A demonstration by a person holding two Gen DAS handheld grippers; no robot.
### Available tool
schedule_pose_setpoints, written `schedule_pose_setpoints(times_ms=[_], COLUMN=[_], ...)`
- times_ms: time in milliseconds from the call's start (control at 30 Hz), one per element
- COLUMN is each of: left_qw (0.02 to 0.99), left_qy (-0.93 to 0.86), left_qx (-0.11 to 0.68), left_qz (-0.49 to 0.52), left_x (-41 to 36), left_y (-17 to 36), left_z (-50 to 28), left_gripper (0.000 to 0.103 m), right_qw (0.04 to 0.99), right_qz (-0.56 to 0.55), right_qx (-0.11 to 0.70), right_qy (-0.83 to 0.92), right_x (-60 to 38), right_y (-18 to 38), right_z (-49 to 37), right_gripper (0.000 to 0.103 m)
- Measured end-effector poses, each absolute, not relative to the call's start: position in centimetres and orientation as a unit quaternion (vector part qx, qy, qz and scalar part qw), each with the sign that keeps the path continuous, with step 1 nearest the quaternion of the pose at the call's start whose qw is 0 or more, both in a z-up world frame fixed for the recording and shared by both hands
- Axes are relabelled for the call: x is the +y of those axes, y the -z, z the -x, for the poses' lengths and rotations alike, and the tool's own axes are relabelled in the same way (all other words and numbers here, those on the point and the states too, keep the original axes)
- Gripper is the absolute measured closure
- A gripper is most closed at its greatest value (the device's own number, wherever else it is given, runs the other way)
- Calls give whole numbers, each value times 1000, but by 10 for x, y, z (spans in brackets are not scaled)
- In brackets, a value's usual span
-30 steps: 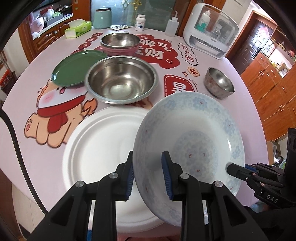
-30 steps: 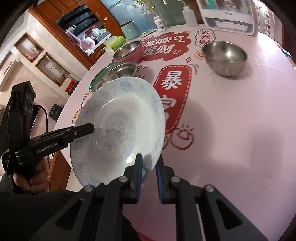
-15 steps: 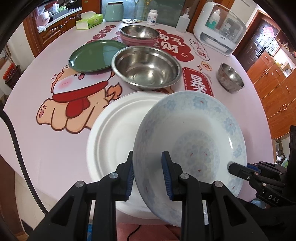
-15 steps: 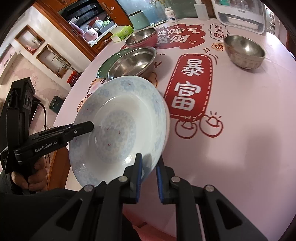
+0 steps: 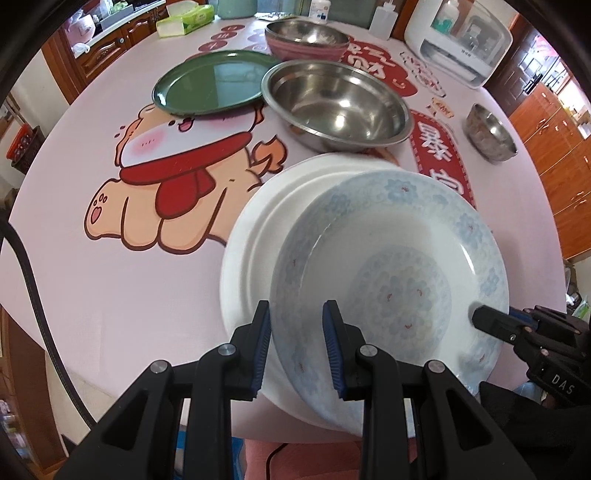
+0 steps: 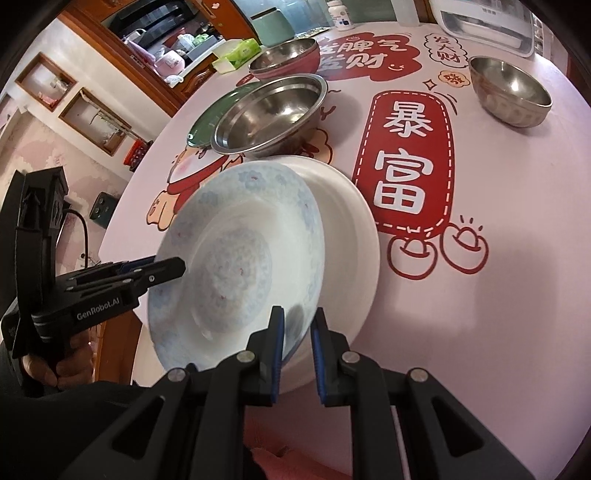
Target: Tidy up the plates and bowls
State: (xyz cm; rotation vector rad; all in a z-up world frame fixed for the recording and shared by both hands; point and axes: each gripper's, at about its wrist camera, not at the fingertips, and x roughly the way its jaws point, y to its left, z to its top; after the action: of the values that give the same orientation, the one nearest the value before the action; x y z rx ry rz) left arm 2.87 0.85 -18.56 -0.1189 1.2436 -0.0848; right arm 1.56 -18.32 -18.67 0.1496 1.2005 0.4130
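Observation:
A blue-patterned deep plate [image 5: 399,288] hangs just over a plain white plate [image 5: 251,266] that lies near the table's front edge. It hides most of the white plate. My left gripper [image 5: 296,310] is shut on the patterned plate's near rim. My right gripper [image 6: 298,314] is shut on the opposite rim of the same plate [image 6: 236,266], and its tip shows in the left wrist view [image 5: 480,319]. The white plate's [image 6: 351,229] right side sticks out from under it. A hand grips the left tool [image 6: 110,280].
Behind the plates stand a large steel bowl [image 5: 336,103], a green plate [image 5: 210,85], a pink bowl with a steel bowl in it [image 5: 306,38] and a small steel bowl [image 5: 489,133]. A white appliance [image 5: 458,44], bottles and a tissue box [image 5: 184,20] line the far edge.
Both grippers have carried the patterned plate leftward and lower. It now overlaps most of the white plate instead of hanging beside it. Both grips are unchanged.

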Motion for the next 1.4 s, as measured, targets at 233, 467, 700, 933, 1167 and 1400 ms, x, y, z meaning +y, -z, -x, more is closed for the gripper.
schedule_pose_setpoints(times_ms=[233,467,700,933,1167,1400], left_qw=[820,813,814,816,822,823], left_qy=[78,90,88,75,39,-17], left_qx=[567,575,575,573,568,565], left_qz=[9,4,2,2,16,47], left_x=[-11,-16,-19,-25,-31,-22], left_y=[180,184,183,179,176,174], left_z=[-37,-44,-46,-43,-30,-11], left_gripper=[78,78,78,78,75,71], right_qw=[805,811,846,842,839,832], right_qz=[-61,-59,-61,-60,-66,-60], right_qx=[559,559,510,514,515,520], right_qy=[-189,-164,-144,-150,-162,-187], right_x=[-167,-169,-181,-189,-203,-207], right_y=[190,194,179,180,184,191], right_z=[-21,-29,-33,-34,-29,-19], right_gripper=[88,88,86,79,79,79])
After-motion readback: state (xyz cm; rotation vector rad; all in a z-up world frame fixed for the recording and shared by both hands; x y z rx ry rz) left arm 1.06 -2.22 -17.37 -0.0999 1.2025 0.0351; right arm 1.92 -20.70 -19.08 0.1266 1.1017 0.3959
